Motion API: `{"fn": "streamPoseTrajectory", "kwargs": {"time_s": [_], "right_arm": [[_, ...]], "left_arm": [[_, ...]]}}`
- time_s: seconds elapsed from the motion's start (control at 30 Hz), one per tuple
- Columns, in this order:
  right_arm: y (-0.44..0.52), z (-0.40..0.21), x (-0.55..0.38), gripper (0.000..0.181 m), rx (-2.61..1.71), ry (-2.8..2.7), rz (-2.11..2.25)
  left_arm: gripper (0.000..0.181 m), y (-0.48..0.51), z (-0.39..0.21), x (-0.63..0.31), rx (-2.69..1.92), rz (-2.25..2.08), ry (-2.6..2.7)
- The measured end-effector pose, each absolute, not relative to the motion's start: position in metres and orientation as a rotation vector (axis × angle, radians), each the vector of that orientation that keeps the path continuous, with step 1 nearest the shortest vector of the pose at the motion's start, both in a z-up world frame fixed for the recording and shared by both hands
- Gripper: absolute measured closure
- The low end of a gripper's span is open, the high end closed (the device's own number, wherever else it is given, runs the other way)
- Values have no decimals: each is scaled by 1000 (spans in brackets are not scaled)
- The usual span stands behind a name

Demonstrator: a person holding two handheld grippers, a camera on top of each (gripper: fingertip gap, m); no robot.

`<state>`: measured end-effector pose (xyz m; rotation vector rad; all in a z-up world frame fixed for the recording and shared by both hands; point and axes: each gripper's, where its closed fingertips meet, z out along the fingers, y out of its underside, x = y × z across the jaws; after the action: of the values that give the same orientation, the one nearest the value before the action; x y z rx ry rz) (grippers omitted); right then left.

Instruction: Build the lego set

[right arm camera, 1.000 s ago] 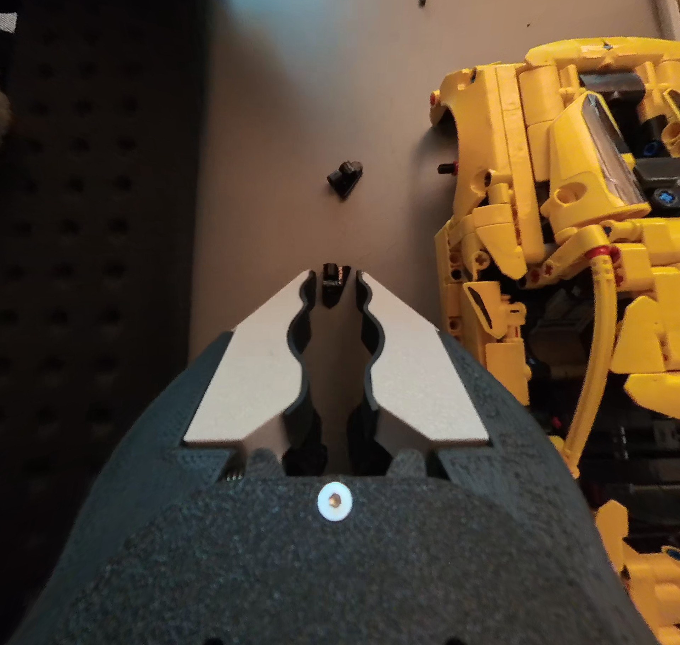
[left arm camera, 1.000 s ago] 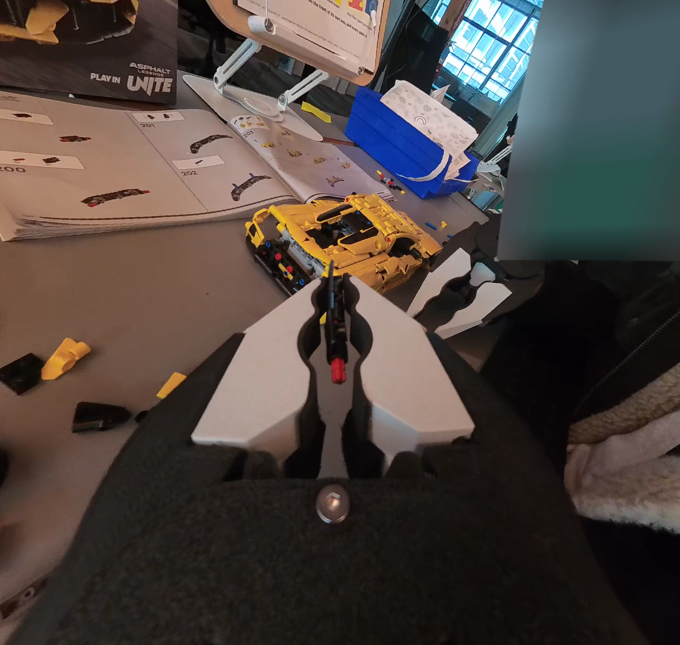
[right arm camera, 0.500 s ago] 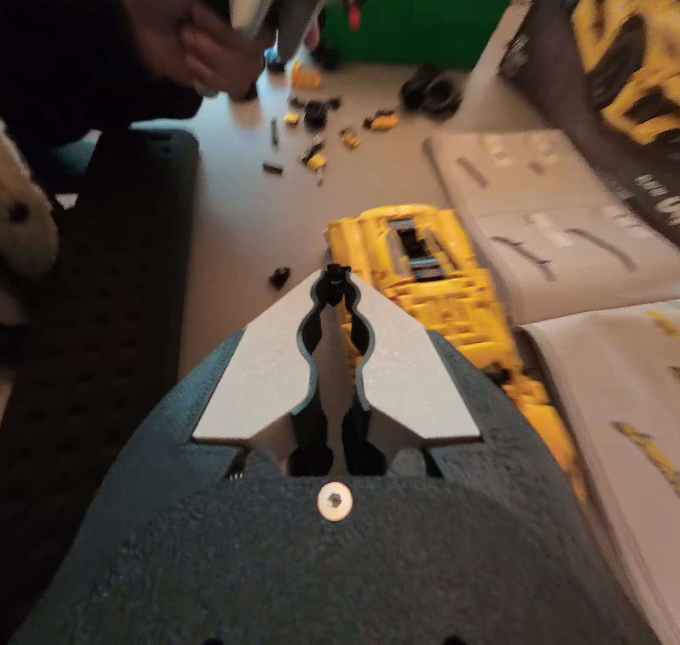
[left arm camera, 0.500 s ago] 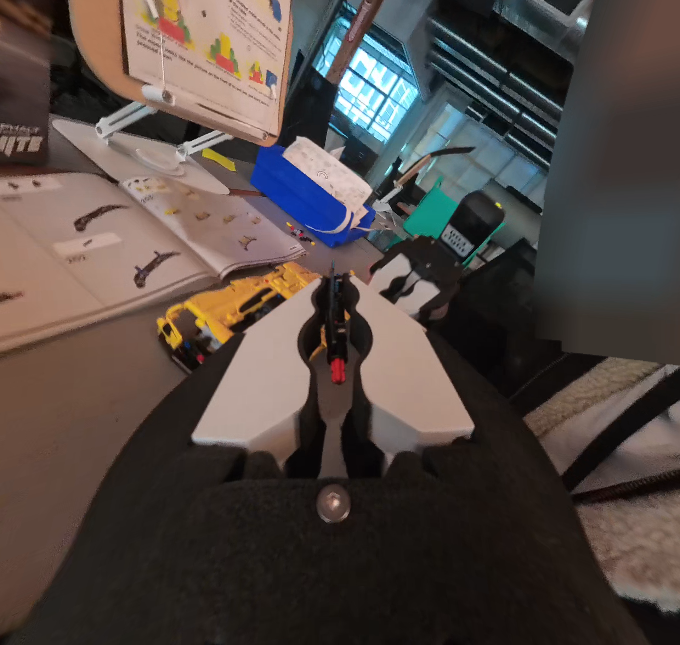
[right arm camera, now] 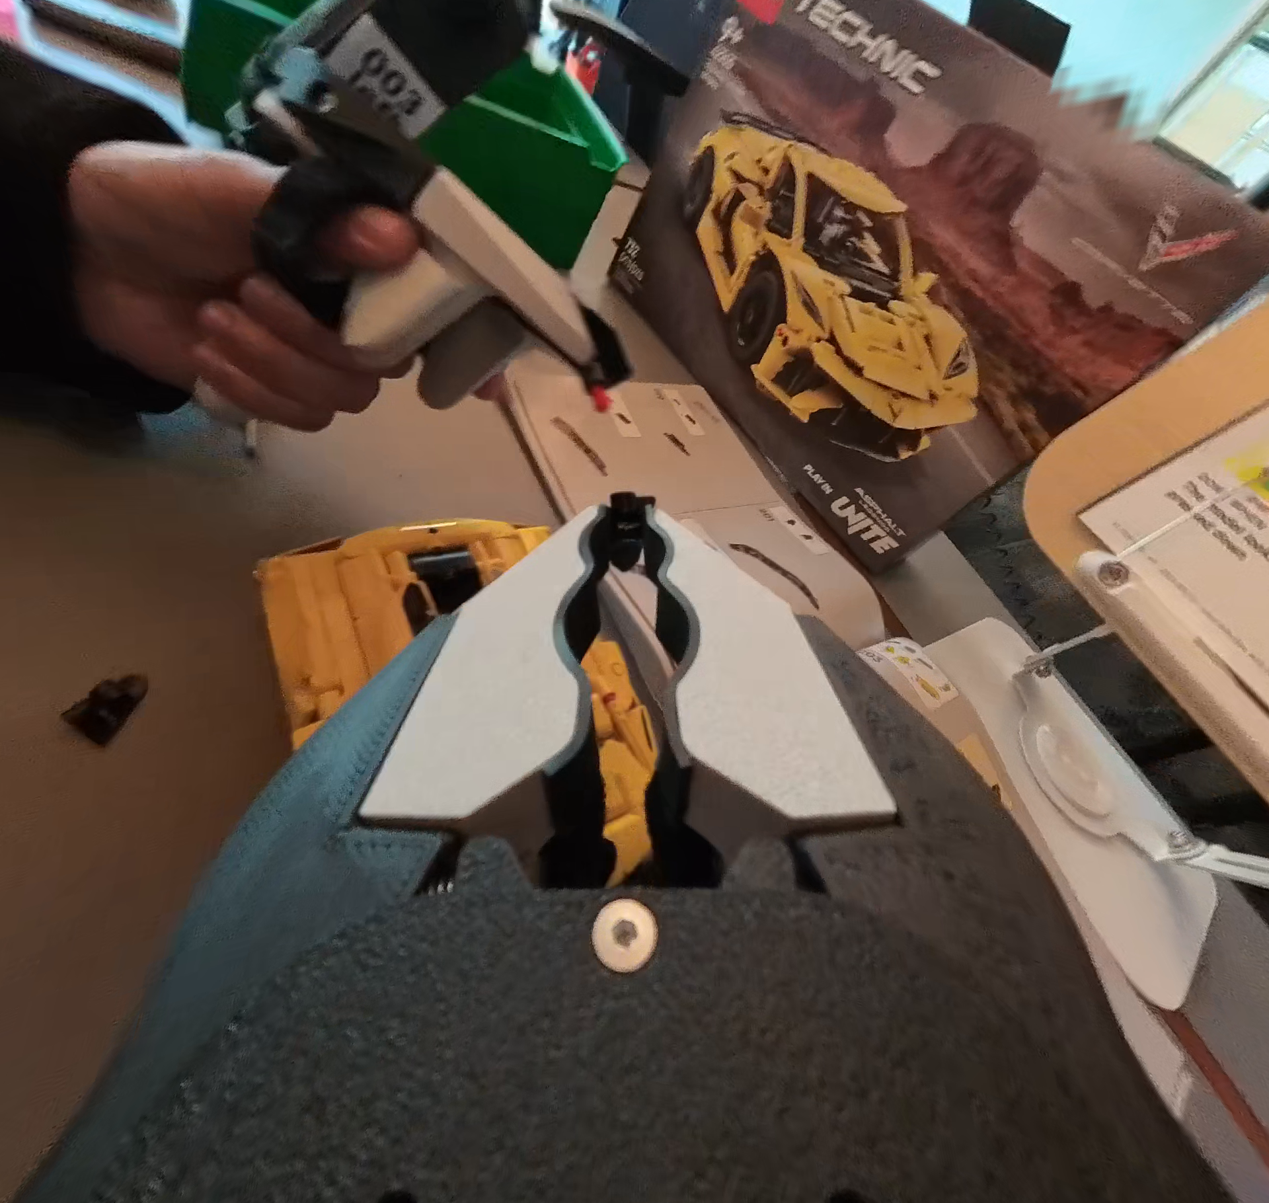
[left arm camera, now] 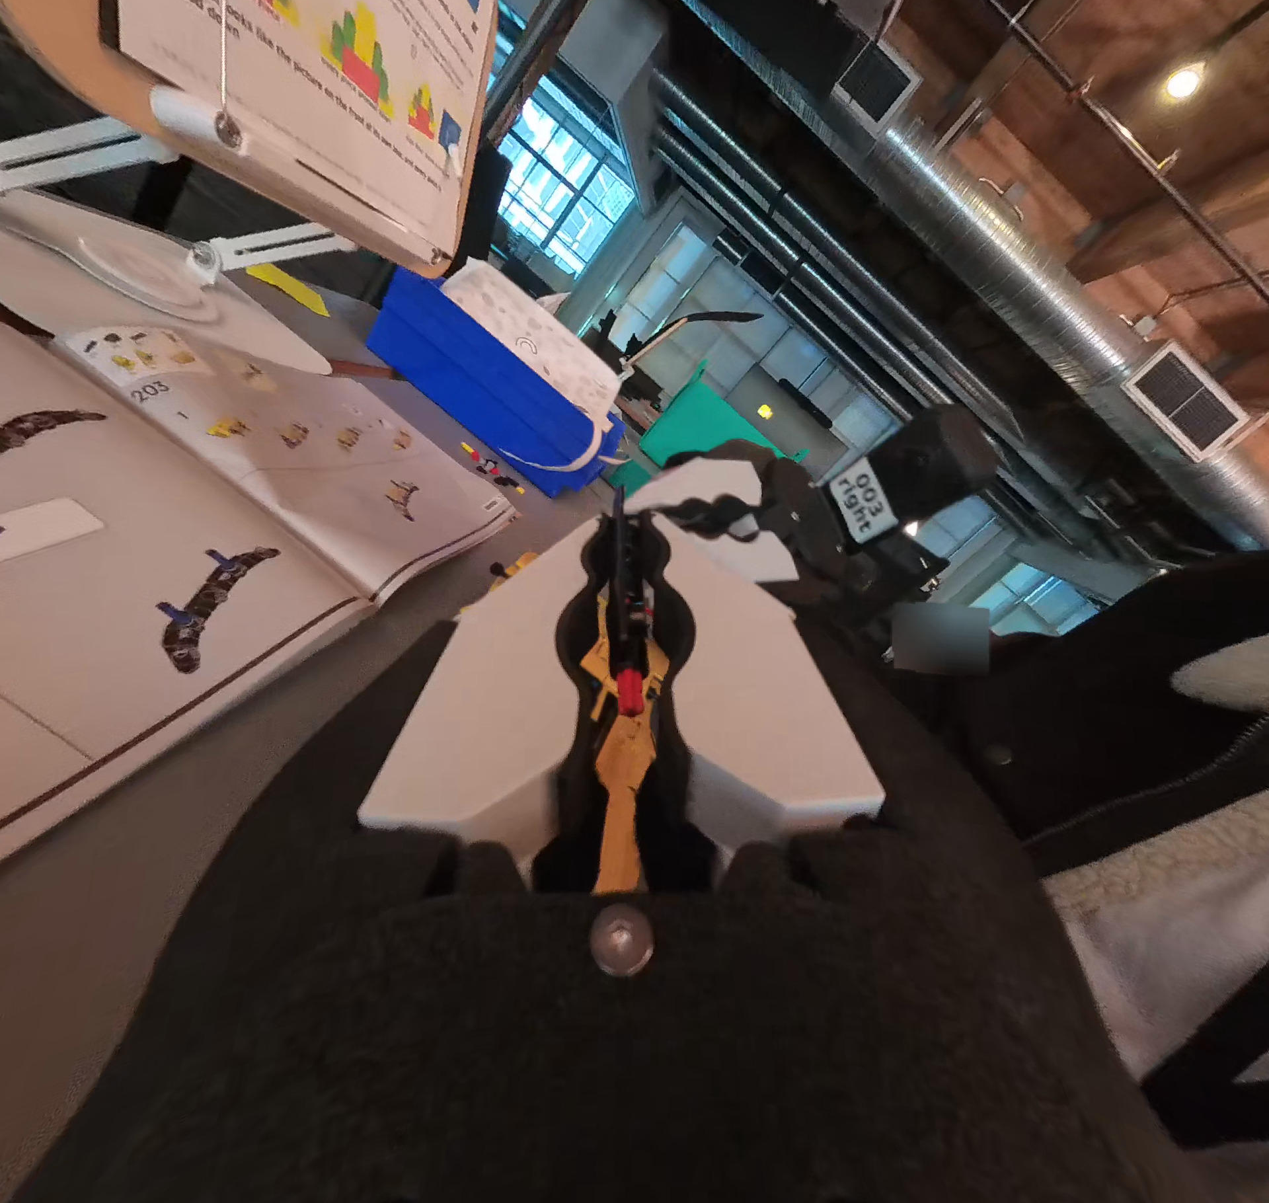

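While both tongs stay clamped on small black pieces, yellow car (right arm camera: 357, 610) lies below them.

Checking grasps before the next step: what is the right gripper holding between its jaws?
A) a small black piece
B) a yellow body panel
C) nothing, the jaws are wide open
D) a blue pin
A: in the right wrist view, the right gripper has its jaws closed on a small black piece at their tips, above the yellow car on the table.
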<state>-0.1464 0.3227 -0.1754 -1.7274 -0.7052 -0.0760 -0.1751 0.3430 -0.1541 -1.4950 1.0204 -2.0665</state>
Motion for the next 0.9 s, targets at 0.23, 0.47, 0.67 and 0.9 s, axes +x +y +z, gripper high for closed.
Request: {"fn": "streamPoseTrajectory", "kwargs": {"time_s": [0.23,0.47,0.67,0.9], "right_arm": [[317,-171,-158,173,-1719,-752,-147],[317,-173,-161,173,-1687,-837,-326],[320,-178,-158,173,-1690,-886,-488],[321,-184,-160,174,-1673,-974,-710]], "left_arm": [[174,331,-158,-173,-1517,-2133,1025],[174,320,-159,-171,-1518,-2171,1049],[174,323,-168,-168,-1576,-2105,1062],[174,325,-175,-166,-1625,-2029,1064]]}}
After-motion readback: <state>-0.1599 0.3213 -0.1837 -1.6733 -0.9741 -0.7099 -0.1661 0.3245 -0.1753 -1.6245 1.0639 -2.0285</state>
